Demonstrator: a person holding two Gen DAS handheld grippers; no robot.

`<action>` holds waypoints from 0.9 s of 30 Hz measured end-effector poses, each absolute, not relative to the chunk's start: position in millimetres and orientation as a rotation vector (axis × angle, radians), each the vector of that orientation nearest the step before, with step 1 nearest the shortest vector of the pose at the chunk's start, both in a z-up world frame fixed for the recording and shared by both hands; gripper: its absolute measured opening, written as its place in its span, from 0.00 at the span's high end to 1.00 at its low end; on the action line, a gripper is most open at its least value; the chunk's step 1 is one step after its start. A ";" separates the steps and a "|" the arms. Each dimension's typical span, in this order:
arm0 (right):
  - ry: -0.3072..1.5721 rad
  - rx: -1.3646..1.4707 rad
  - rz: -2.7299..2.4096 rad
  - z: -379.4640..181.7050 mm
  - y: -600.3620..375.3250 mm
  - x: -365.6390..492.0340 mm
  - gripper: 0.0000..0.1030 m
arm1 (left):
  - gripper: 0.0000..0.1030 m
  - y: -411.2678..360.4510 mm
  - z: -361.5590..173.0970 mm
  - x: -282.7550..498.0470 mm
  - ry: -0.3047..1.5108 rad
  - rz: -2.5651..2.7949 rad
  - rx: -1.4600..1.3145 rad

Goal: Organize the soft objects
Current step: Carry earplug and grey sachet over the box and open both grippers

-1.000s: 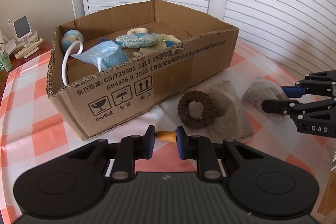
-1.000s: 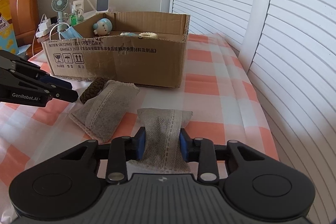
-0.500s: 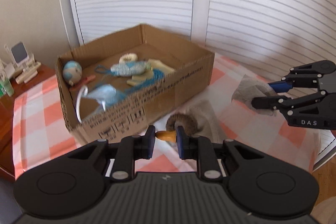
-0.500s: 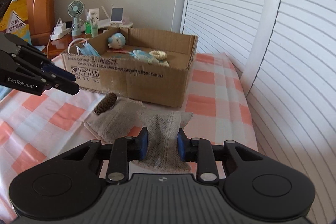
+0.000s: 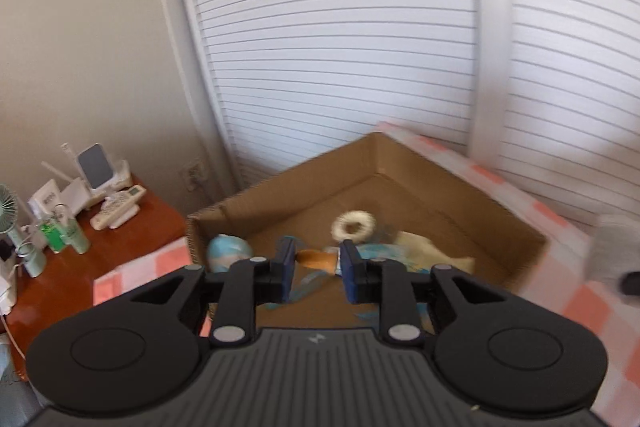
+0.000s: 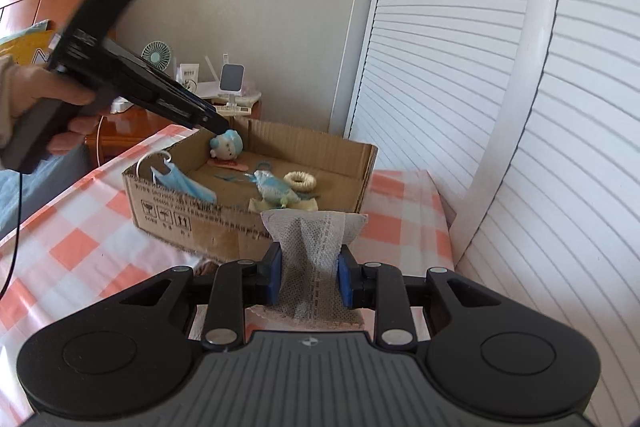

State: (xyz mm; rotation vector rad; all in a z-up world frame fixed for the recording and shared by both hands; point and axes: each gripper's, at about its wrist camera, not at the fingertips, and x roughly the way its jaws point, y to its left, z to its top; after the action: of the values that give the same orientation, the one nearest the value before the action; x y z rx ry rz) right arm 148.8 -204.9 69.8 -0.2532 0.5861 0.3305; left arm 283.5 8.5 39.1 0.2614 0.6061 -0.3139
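Box: we saw the cardboard box [image 6: 256,227] standing on the checked surface [image 6: 80,235], its top open, close to the louvred doors [image 6: 460,67].
Left tool: our left tool [image 5: 316,261] was raised over the box, its 2 blue pads closed on a small orange piece [image 5: 314,259]; from the right wrist view it reached in from the left, tip above the near-left corner of the box, gripped by our left hand [image 6: 36,99].
Right tool: our right tool [image 6: 310,279] had its pads pressed in on a grey mesh pouch [image 6: 314,247], which was pinched at the waist and fanned out wider above the pads, in front of the box's near wall.
Box contents: we counted a round blue-and-white plush [image 6: 227,146] at the far-left corner, a blue face mask [image 6: 180,183] draped at the near-left wall, a blue patterned soft toy [image 6: 274,191] in the middle, and a white scrunchie [image 6: 301,180] just beyond it.
Side furniture: we noted a wooden nightstand [image 5: 132,227] with a small green fan [image 6: 157,55] beside the surface.
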 end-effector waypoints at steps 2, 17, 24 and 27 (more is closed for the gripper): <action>0.582 -0.259 0.331 72.2 -203.1 155.0 0.69 | 0.30 14.6 34.3 290.5 0.607 -0.274 0.250; 0.607 -0.265 0.414 91.4 -164.9 239.5 0.69 | 0.01 48.3 36.6 153.0 0.585 -0.222 0.175; 0.638 -0.287 0.445 93.3 -114.3 311.8 0.69 | 0.01 52.6 20.8 115.2 0.621 -0.207 0.109; 0.664 -0.272 0.440 91.7 -95.6 344.5 0.63 | 0.01 60.4 16.8 111.7 0.631 -0.194 0.074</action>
State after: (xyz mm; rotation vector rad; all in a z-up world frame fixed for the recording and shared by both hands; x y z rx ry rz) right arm 344.5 -95.6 91.7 -0.2717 0.6643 0.4397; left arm 111.7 60.4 16.8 0.0743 0.6315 -0.1940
